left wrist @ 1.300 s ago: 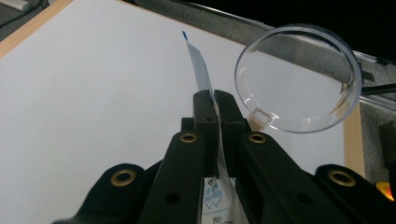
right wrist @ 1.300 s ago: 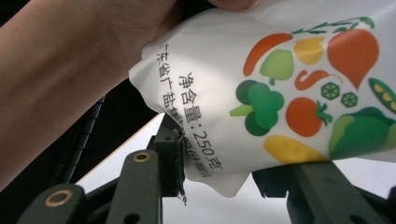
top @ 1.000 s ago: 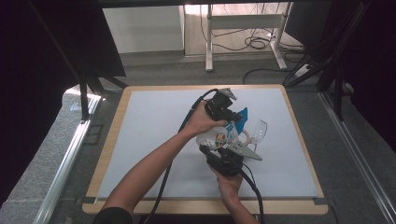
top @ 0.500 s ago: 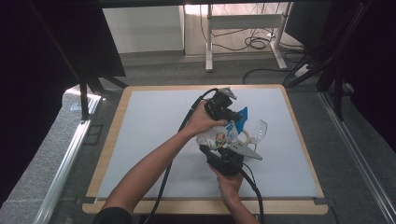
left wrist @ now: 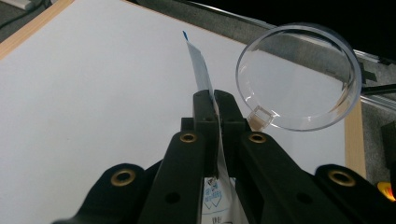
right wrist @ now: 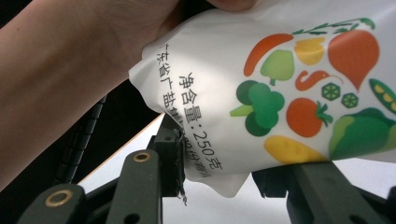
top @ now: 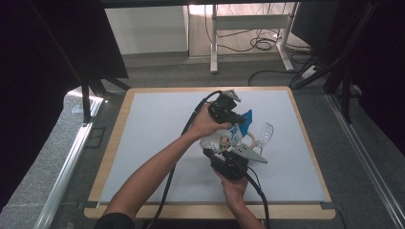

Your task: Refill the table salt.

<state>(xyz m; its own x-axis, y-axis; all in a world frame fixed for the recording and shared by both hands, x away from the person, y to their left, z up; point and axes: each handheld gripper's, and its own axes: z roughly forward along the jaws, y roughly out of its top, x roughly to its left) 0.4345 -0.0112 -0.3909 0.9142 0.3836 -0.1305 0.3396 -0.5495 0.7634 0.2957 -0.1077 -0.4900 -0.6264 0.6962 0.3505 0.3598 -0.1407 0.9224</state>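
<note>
Scene: over the middle of the white table top (top: 157,143), I hold a printed pouch (top: 220,141) between my two grippers, a clear plastic cup (top: 264,133) lying on its side just beyond it.

Left gripper (left wrist: 215,100): jaws pressed together on the pouch's flat blue-and-white top edge (left wrist: 200,70), which stands up thin between them and runs on past the tips.

Right gripper (right wrist: 219,179): jaws part-spread and pinching the pouch's bulging lower end (right wrist: 261,107), the side printed with vegetables and black characters, one jaw on each flank.

Pouch's long axis: from my right gripper (top: 230,164) at the near end to my left gripper (top: 225,110) at the far end, raised off the table rather than resting on it, as far as the high view shows.

Cup from the jaws: its open mouth (left wrist: 299,77) sits just to the right of my left jaw tips, near but not touching the pouch's edge.

Nearer hand: the left; I judge any pour into the cup turns on swinging that top edge toward the mouth.
</note>
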